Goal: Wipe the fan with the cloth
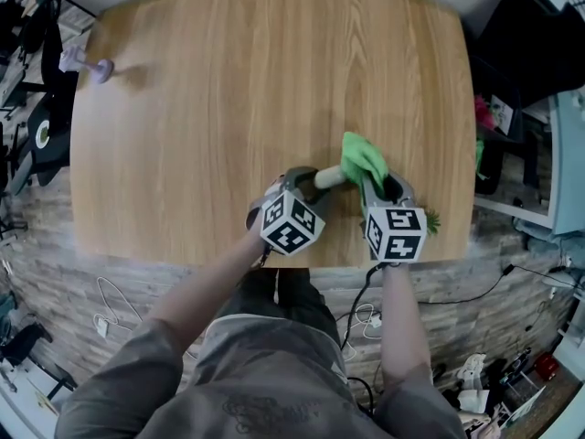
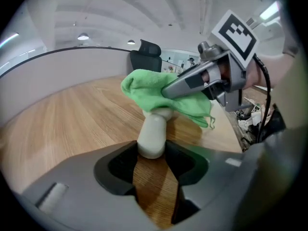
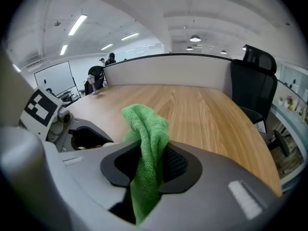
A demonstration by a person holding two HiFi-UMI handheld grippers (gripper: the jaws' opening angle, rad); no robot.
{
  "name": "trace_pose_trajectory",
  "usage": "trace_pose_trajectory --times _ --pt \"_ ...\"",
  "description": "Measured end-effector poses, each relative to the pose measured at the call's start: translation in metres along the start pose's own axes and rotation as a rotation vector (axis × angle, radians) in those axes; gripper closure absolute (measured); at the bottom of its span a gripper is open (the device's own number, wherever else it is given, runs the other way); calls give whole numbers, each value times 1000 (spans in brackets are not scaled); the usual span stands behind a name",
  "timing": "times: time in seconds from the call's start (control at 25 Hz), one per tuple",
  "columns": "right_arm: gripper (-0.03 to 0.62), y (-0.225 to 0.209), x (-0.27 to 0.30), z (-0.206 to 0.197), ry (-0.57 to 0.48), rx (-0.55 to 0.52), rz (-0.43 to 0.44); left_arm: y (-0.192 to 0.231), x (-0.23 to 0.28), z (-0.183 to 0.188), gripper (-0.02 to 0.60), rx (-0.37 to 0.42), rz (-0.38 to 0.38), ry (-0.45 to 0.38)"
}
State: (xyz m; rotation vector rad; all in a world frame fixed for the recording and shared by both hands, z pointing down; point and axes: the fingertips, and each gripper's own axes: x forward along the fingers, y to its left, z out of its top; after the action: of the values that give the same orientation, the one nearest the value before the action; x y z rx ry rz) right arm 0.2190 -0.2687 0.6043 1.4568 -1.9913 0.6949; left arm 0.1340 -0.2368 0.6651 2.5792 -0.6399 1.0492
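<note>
A small hand-held fan lies low over the wooden table (image 1: 228, 90) near its front edge. My left gripper (image 1: 306, 179) is shut on its cream handle (image 1: 327, 177). In the left gripper view the handle (image 2: 153, 136) sticks out from between the jaws. The fan's head is hidden under the green cloth (image 2: 156, 91). My right gripper (image 1: 384, 188) is shut on that cloth (image 1: 363, 158) and presses it onto the fan's head from the right. In the right gripper view the cloth (image 3: 147, 143) hangs pinched between the jaws of my right gripper (image 3: 149, 165), with the left gripper (image 3: 84, 137) just beyond.
A small purple object (image 1: 87, 65) stands at the table's far left corner. A bit of green (image 1: 431, 219) shows at the front edge beside my right gripper. A black office chair (image 3: 255, 81) stands off the table's right side. Cables lie on the floor below.
</note>
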Motion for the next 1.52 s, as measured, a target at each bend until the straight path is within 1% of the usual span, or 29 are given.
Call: trace_pose_trajectory --times 0.12,0.24,0.4,0.44,0.52,0.64,0.76,0.88,1.04,1.08,1.12,1.2,1.28,1.4,1.52 --pt "491 29 4 -2 -12 16 63 -1 1 1 399 4 1 1" --pt "491 50 3 -4 -10 -3 118 -2 1 2 399 -1 -5 2" --pt "491 86 5 -20 61 -47 278 -2 2 1 399 13 8 3" --pt "491 90 5 -23 71 -60 295 -2 2 1 400 19 12 2" --pt "491 88 5 -25 83 -64 296 -3 2 1 400 28 16 0" --pt "491 65 4 -18 80 -24 246 -1 0 0 400 28 14 -2" --pt "491 29 0 -7 38 38 161 -2 1 -1 400 24 1 -1" --pt "490 -5 -4 -7 36 73 71 -3 1 -1 400 19 -10 1" --pt "491 -43 -7 -7 19 99 -117 -3 0 -2 402 25 -9 3" --pt "491 -44 -5 -7 14 100 -132 -3 0 -2 402 26 -8 3" --pt "491 -41 -4 -7 6 102 -126 -3 0 -2 402 26 -8 3" --pt "491 -23 -2 -4 -15 81 -87 -3 0 -2 402 24 -11 4" --pt "491 4 0 -3 -15 27 -33 -2 0 -1 402 21 -14 5" --pt "491 47 5 -7 8 -53 82 -1 -1 -2 402 20 -13 6" --pt "491 85 8 -18 66 -116 224 -1 -1 -2 402 22 -12 5"
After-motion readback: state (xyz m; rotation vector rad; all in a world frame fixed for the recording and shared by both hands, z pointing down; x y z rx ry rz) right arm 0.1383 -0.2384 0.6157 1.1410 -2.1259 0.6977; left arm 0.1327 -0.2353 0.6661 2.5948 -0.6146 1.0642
